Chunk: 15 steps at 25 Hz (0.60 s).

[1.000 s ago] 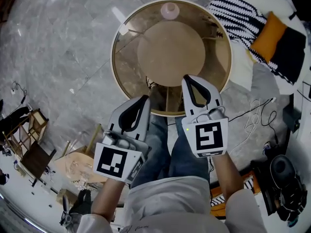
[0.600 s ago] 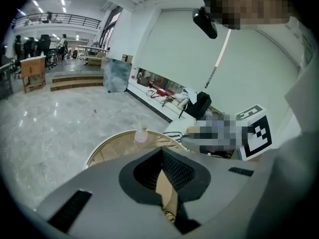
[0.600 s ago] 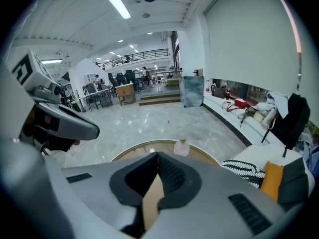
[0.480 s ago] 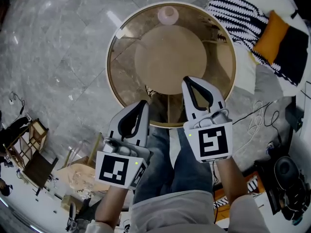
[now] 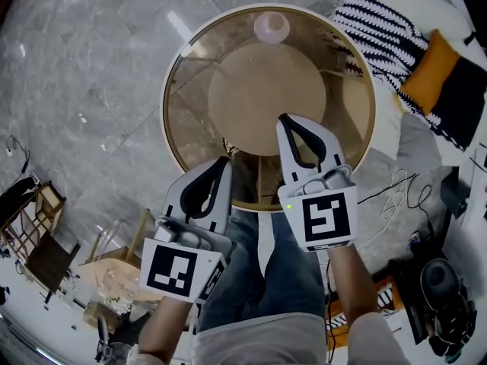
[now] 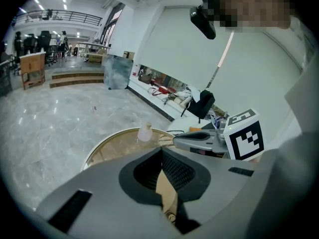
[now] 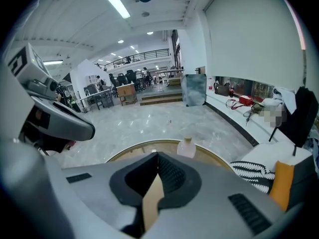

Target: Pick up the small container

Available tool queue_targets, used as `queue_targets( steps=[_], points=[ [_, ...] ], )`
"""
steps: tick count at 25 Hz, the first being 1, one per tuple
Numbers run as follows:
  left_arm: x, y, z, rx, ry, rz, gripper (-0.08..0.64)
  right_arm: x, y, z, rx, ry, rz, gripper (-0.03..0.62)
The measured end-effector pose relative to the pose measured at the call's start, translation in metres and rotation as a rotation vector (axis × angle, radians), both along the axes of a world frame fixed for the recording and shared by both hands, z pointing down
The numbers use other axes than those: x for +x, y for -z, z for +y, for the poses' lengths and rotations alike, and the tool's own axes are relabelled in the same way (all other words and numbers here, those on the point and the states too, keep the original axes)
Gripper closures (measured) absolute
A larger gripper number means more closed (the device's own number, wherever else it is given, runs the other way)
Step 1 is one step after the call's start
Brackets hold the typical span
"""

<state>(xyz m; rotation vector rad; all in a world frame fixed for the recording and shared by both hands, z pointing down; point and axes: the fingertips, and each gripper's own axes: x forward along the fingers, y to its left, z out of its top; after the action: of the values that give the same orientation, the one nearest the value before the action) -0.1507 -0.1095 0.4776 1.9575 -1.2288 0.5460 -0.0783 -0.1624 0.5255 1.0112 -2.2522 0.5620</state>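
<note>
The small container (image 5: 271, 27), a pale pink bottle with a narrow neck, stands upright at the far rim of a round glass table (image 5: 170, 135). It also shows in the left gripper view as the small container (image 6: 144, 132) and in the right gripper view as the small container (image 7: 187, 147), far beyond the jaws. My left gripper (image 5: 225, 160) hovers over the table's near edge, shut and holding nothing. My right gripper (image 5: 283, 119) reaches slightly further over the glass, also shut and empty. Neither touches the container.
A round wooden base (image 5: 266, 86) shows through the glass. A striped blanket (image 5: 380, 29) and an orange cushion (image 5: 430, 71) lie on a white sofa at the upper right. Cables (image 5: 396, 192) trail on the floor at the right; wooden chairs (image 5: 46, 234) stand at the lower left.
Both grippers have sunk a little and edged forward over the table's near rim. Their jaws stay shut. The container has not moved.
</note>
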Motion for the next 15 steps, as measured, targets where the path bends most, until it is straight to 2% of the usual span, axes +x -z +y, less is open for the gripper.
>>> queue_targets(
  steps=[9,15],
  points=[
    [-0.002,-0.017,-0.014,-0.020,0.012,0.012,0.546,-0.009,-0.014,-0.027,0.015,-0.021,-0.027,0.577],
    [0.000,-0.029,-0.021,-0.035,0.004,0.013,0.546,-0.002,-0.022,-0.051,0.045,-0.071,-0.024,0.575]
  ],
)
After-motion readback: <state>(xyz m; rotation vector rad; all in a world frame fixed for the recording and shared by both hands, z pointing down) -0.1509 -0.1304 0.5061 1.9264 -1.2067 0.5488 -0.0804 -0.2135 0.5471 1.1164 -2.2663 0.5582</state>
